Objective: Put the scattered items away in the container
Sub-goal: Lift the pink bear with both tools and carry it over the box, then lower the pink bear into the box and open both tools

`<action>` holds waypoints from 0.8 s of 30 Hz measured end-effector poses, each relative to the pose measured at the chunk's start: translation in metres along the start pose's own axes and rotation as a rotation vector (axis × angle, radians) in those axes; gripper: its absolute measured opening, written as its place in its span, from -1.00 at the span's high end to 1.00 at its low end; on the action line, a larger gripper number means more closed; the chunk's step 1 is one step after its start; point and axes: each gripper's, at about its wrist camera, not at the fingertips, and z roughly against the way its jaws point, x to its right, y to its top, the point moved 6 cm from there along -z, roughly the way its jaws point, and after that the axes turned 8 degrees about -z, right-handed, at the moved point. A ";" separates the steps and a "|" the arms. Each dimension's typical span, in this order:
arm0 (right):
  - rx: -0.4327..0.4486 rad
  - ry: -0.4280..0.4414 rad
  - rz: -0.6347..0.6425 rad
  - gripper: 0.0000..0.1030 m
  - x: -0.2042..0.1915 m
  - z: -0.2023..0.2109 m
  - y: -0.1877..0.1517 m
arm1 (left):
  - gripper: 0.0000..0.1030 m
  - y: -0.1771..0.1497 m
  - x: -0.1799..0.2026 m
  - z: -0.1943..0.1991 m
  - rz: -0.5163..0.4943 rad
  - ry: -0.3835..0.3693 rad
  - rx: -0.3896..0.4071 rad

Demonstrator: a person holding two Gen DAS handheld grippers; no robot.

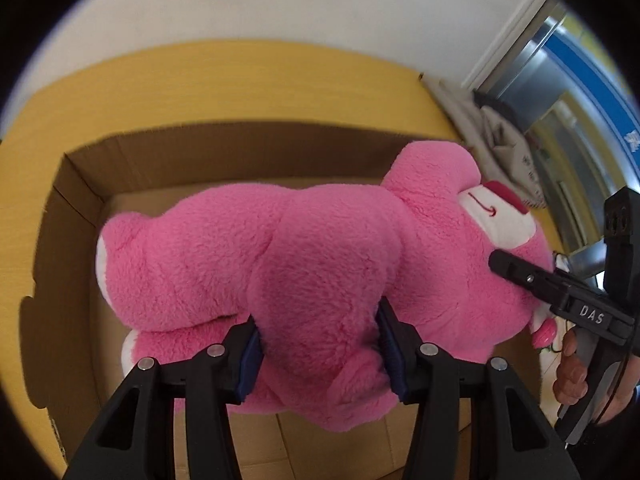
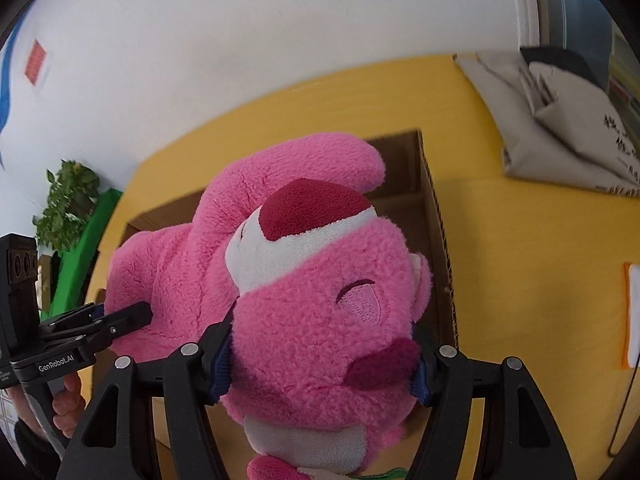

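A big pink plush bear [image 1: 304, 264] hangs over the open cardboard box [image 1: 76, 208], held by both grippers. My left gripper [image 1: 318, 344] is shut on the bear's body, blue pads pressed into the fur. My right gripper [image 2: 320, 360] is shut on the bear's head [image 2: 320, 320]; it also shows in the left wrist view [image 1: 516, 268] at the right, against the head. The left gripper shows in the right wrist view [image 2: 128, 320] at the left, on the bear's body. The box wall [image 2: 436, 216] lies behind the bear.
The box sits on a yellow table [image 2: 520, 260]. A grey cloth bag [image 2: 560, 128] lies at the table's far right corner. A white wall stands behind. A green plant [image 2: 68, 200] is at the far left. An orange-edged white item [image 2: 632, 312] lies at the right edge.
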 end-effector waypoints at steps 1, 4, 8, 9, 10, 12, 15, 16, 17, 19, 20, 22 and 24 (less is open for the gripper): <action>-0.015 -0.012 -0.009 -0.43 0.003 -0.005 0.000 | 0.03 0.004 0.000 -0.002 0.000 0.002 -0.004; -0.035 -0.030 -0.055 -0.47 0.012 -0.011 0.004 | 0.01 0.014 -0.002 -0.008 0.011 0.015 -0.004; -0.013 -0.079 -0.090 -0.59 0.020 -0.021 0.015 | -0.18 0.021 -0.016 -0.011 0.005 0.049 0.034; -0.008 -0.084 -0.090 -0.61 0.020 -0.022 0.017 | -0.22 0.022 -0.021 -0.007 0.013 0.045 0.044; -0.002 -0.083 -0.089 -0.65 0.020 -0.022 0.018 | -0.22 0.024 -0.022 -0.002 0.017 0.042 0.060; 0.009 -0.061 -0.082 -0.72 0.021 -0.018 0.018 | -0.19 0.032 -0.024 0.010 -0.006 0.057 0.110; 0.086 -0.059 -0.041 -0.90 0.017 0.014 0.016 | -0.17 0.035 -0.018 0.056 -0.055 0.119 0.232; 0.117 -0.055 -0.018 -0.91 0.014 0.029 0.014 | -0.17 0.030 -0.019 0.077 -0.064 0.131 0.273; 0.146 -0.043 0.012 -0.97 0.008 0.047 0.012 | -0.17 0.023 -0.017 0.101 -0.078 0.142 0.322; 0.200 -0.026 0.079 -1.00 -0.004 0.086 0.003 | -0.22 0.009 -0.012 0.142 -0.097 0.164 0.403; 0.231 -0.026 0.113 -1.00 -0.009 0.107 -0.004 | -0.38 -0.002 -0.010 0.164 -0.098 0.183 0.442; 0.291 -0.032 0.163 -1.00 -0.019 0.145 -0.023 | -0.57 -0.023 -0.004 0.197 -0.077 0.202 0.505; 0.357 -0.039 0.176 -1.00 -0.024 0.183 -0.046 | -0.57 -0.059 0.000 0.232 -0.052 0.222 0.577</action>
